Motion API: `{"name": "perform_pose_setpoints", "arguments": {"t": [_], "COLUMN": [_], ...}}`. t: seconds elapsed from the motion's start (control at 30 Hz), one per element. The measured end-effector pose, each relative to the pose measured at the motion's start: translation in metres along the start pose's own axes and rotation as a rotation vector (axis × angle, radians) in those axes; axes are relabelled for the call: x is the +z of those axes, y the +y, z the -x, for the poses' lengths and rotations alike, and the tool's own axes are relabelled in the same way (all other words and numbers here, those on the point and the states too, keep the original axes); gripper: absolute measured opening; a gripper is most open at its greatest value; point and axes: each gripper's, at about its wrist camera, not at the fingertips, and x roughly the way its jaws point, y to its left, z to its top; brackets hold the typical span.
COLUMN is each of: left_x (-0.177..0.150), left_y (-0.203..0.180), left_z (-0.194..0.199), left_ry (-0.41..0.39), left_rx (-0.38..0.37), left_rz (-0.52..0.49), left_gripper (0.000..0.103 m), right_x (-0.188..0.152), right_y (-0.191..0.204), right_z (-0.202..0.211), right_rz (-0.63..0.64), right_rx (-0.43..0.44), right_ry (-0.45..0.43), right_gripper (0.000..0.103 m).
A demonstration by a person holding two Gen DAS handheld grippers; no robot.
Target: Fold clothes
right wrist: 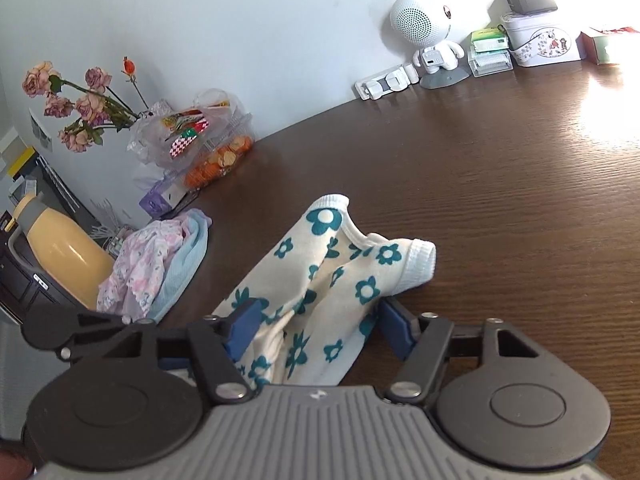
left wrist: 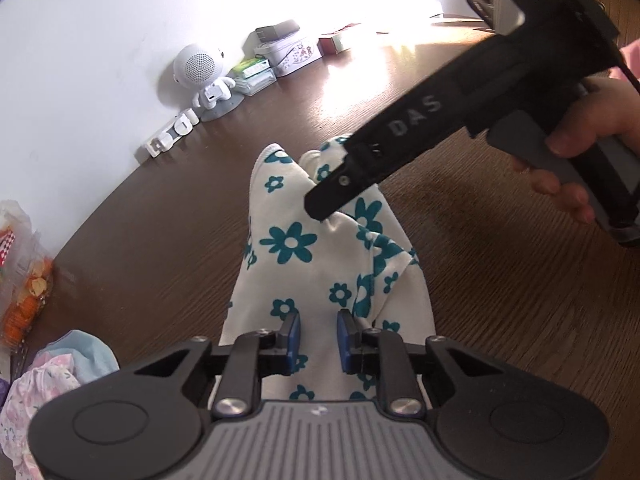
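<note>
A cream garment printed with teal flowers (left wrist: 296, 240) lay bunched lengthwise on the dark wooden surface (left wrist: 500, 300), well in from its back edge, as both pairs of tongs worked over it. The left tongs (left wrist: 318, 344) stood spread, their blue pads (left wrist: 294, 344) on either side of the cloth's near end, with fabric running between them; whether the pads touched it could not be told. The right tongs (right wrist: 316, 330) were likewise spread wide, blue pads (right wrist: 244, 326) flanking the garment's rumpled middle, the left pad against the cloth and the right pad partly tucked under a fold. Seen from the left wrist, the right tongs' black finger (left wrist: 332, 196) hung over the garment's far half, hiding part of its ribbed opening, while the person's right hand (left wrist: 576, 160) gripped the handle at the frame's right edge, fingers blurred. The garment's near end was cut off behind each tool's grey body. Toward the surface's left edge sat a heap of pink and pale blue clothes (right wrist: 160, 264), a clear bag of snacks (right wrist: 200, 136), dried roses (right wrist: 76, 104) and a yellow flask (right wrist: 64, 252). Along the back edge, against the white wall, stood a round white speaker figure (right wrist: 424, 32), a white power strip (right wrist: 388, 80) and a decorated tin (right wrist: 544, 40); glare washed out the far right corner.
</note>
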Motion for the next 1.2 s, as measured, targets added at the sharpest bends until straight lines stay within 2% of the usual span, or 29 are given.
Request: {"name": "perform_pose_setpoints", "arguments": {"t": [0.27,0.57,0.63,0.7,0.77,0.83,0.9,0.97,1.07,1.13,1.2], "left_x": [-0.003,-0.005,-0.005,-0.006,-0.006,-0.006,-0.005,-0.005,-0.004,-0.004,-0.005], "left_y": [0.001,0.001,0.002,0.002,0.002,0.001,0.001,0.001,0.002,0.002,0.003], "left_z": [0.004,0.007,0.007,0.008,0.008,0.008,0.008,0.007,0.007,0.008,0.008], "left_ry": [-0.007,-0.013,-0.016,-0.018,-0.018,-0.016,-0.013,-0.009,-0.003,-0.002,-0.003], "left_rx": [-0.009,-0.009,-0.011,-0.014,-0.015,-0.015,-0.016,-0.019,-0.024,-0.028,-0.032], "left_rz": [0.018,0.034,0.036,0.037,0.032,0.026,0.023,0.023,0.021,0.017,0.018], "left_gripper": [0.017,0.017,0.017,0.017,0.017,0.017,0.017,0.017,0.017,0.017,0.017], "right_x": [0.002,-0.003,-0.004,-0.004,-0.002,0.002,0.005,0.008,0.011,0.012,0.012], "right_y": [-0.003,-0.007,-0.008,-0.013,-0.020,-0.024,-0.025,-0.021,-0.014,-0.009,-0.010], "right_z": [-0.008,-0.002,0.004,0.011,0.015,0.013,0.009,0.003,-0.009,-0.014,-0.018], "right_rz": [-0.032,-0.057,-0.058,-0.056,-0.059,-0.065,-0.065,-0.059,-0.049,-0.037,-0.048], "right_rx": [0.000,-0.024,-0.052,-0.096,-0.124,-0.098,-0.063,-0.036,0.007,0.011,0.019], "right_ry": [-0.029,-0.050,-0.067,-0.098,-0.117,-0.111,-0.098,-0.078,-0.048,-0.038,-0.025], "right_gripper": [0.036,0.036,0.038,0.049,0.050,0.052,0.063,0.068,0.068,0.061,0.038]}}
